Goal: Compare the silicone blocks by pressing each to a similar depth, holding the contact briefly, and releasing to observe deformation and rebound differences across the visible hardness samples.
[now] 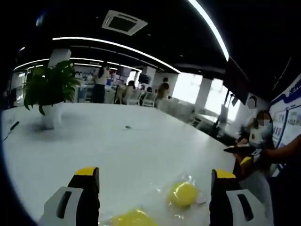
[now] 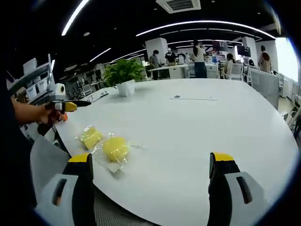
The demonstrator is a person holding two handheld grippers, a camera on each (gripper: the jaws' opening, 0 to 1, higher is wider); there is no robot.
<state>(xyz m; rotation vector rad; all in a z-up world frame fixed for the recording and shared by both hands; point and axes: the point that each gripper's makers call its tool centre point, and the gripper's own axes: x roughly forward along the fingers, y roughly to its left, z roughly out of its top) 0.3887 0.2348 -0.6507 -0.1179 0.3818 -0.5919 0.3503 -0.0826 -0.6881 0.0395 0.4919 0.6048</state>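
Left gripper [image 1: 155,181]: jaws at bottom of left gripper view, yellow-tipped, spread wide apart, nothing between the tips. It hangs above the table [image 1: 117,141], no contact with anything.

Block 1 [image 1: 183,194], yellow, in clear wrap, lies on table between the jaws, lower centre-right of frame, nearer the right jaw. Block 2 [image 1: 133,219], also yellow and wrapped, sits at bottom edge, centre, partly cut off. The two are near each other; cannot tell if wraps touch.

Right gripper [image 2: 150,165]: jaws at bottom of right gripper view, also wide apart, empty, above table [image 2: 197,122] near its front edge. Blocks lie left of the left jaw in this view, lower left of frame: round block [image 2: 115,149] nearer, flatter block [image 2: 91,137] just beyond, upper left of it. Wraps side by side, close. Which block matches which across views: cannot tell.

Left gripper also shows at left edge of right gripper view [image 2: 70,106], held in a hand [image 2: 49,115], off the table edge, apart from blocks.

Bkgd, left gripper view: plant [image 1: 49,89] in white pot, upper left, on table, well apart from blocks. Seated person [image 1: 258,136] at right edge. Standing people upper centre, far back. Ceiling light strips across top.
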